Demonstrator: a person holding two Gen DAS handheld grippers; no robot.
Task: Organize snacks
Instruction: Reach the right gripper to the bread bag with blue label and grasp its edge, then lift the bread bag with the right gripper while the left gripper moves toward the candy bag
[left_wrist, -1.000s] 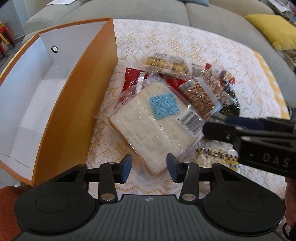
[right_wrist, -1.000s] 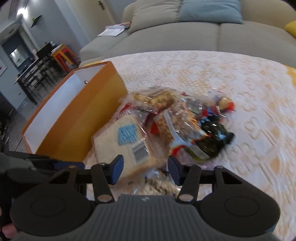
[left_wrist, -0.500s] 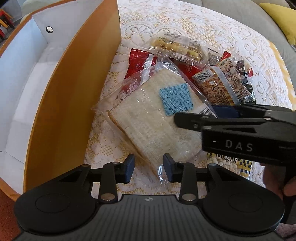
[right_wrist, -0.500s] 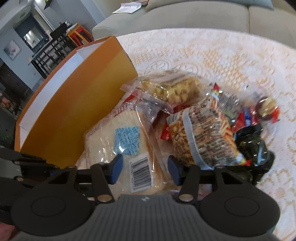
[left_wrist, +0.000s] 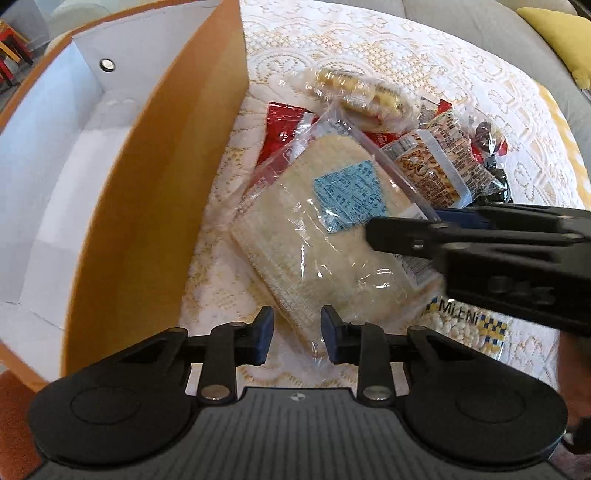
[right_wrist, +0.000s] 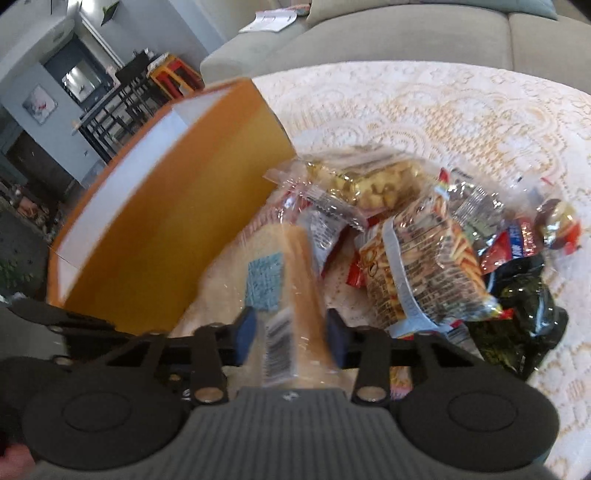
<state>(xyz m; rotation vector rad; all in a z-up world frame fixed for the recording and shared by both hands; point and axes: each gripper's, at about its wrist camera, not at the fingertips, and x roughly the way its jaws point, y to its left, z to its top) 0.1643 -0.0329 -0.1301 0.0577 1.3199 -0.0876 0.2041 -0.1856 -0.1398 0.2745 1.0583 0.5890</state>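
Fingers of the right gripper (right_wrist: 291, 332) straddle the barcode end of the clear-wrapped wafer pack (left_wrist: 325, 254), seemingly pinching it; the left gripper (left_wrist: 295, 334) waits at its near corner, fingers spread and empty. This pale, flat slab with a blue label lies on the lace tabletop (left_wrist: 424, 59), beside the orange box (left_wrist: 147, 206). No snack shows inside the box, so the whole pile looks left to sort.

The left wrist camera looks steeply down, close over the orange box (left_wrist: 155, 192) and the wafer pack (left_wrist: 317, 236). The right wrist camera sits lower, facing across the table toward the sofa (right_wrist: 406, 33). Both views share the box, the pack and the snack pile (right_wrist: 436, 258).
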